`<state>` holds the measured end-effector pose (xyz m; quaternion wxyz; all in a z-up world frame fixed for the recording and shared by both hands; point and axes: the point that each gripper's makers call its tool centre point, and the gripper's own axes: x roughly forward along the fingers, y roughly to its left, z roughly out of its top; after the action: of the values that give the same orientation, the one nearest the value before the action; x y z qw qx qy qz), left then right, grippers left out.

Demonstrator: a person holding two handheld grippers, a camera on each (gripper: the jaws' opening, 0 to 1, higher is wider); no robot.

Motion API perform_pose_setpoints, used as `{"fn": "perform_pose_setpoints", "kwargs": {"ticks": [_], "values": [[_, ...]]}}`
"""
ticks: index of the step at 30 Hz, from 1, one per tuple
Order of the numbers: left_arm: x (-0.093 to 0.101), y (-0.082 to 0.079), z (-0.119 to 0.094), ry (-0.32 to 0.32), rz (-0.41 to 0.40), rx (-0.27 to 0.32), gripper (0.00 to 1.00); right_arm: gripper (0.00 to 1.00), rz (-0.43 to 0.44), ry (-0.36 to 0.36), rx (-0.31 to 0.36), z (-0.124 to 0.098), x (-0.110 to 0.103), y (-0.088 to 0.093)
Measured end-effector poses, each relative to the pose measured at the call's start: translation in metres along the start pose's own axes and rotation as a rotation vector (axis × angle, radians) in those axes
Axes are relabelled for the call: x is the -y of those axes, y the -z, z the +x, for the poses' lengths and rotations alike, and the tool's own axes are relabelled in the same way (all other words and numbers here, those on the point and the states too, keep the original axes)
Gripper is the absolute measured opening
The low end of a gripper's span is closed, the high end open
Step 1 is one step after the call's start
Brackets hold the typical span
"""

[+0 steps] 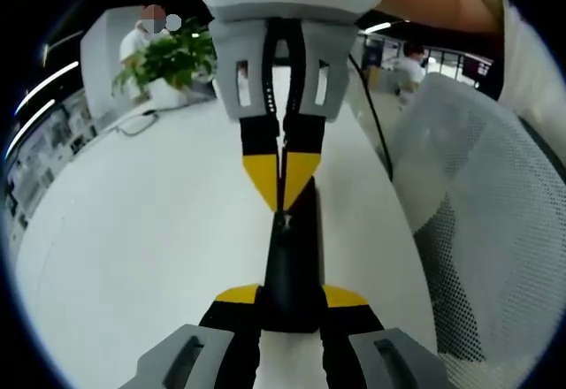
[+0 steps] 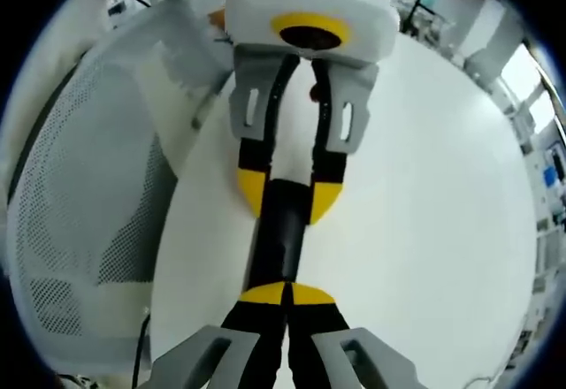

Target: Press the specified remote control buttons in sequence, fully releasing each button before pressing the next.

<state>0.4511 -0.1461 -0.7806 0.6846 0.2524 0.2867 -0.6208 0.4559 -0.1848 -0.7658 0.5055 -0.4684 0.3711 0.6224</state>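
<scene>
My left hand-held gripper (image 1: pixel 287 305) has its yellow-tipped jaws closed on either side of the near end of the black remote control (image 1: pixel 294 270). In the left gripper view the remote runs straight away from me along the white bench (image 1: pixel 141 247), long and narrow, its far end reaching out between the jaws.

My right hand-held gripper (image 1: pixel 281 196) comes into that view from the top, pointing back toward me. Its two yellow tips are drawn together with no gap between them, and they meet the far end of the remote, seemingly touching its top face. I cannot make out any buttons on the remote from here; its surface reads as plain black.

In the right gripper view the same thing shows from the other side. My right hand-held gripper (image 2: pixel 287 296) rises from the bottom with its yellow tips pressed together, resting at the near end of the remote control (image 2: pixel 281 230). The left hand-held gripper (image 2: pixel 287 193) sits beyond, its yellow pads on both long sides of the remote, clamping it.

The remote lies near the bench edge that faces a white mesh chair (image 1: pixel 482 194), whose backrest stands just beside that edge. Well away toward the far end of the bench stands a green potted plant (image 1: pixel 172 57), with a thin cable (image 1: pixel 137 124) lying on the bench near it. A person's forearm (image 1: pixel 442 4) reaches in behind the right hand-held gripper.
</scene>
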Motion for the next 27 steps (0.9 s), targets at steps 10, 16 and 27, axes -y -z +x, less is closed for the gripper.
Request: {"fn": "perform_pose_setpoints", "kwargs": {"ticks": [10,16,27], "values": [[0.001,-0.001,-0.001,0.0,0.0,0.006,0.24,0.0,-0.001,-0.019,-0.009,0.009,0.002,-0.001],[0.001,-0.001,-0.001,0.001,0.001,0.008,0.24,0.0,-0.004,-0.028,-0.023,0.011,0.002,0.001],[-0.001,0.0,0.0,0.001,0.003,0.014,0.24,0.0,-0.012,-0.054,-0.047,0.013,0.003,0.002]]}}
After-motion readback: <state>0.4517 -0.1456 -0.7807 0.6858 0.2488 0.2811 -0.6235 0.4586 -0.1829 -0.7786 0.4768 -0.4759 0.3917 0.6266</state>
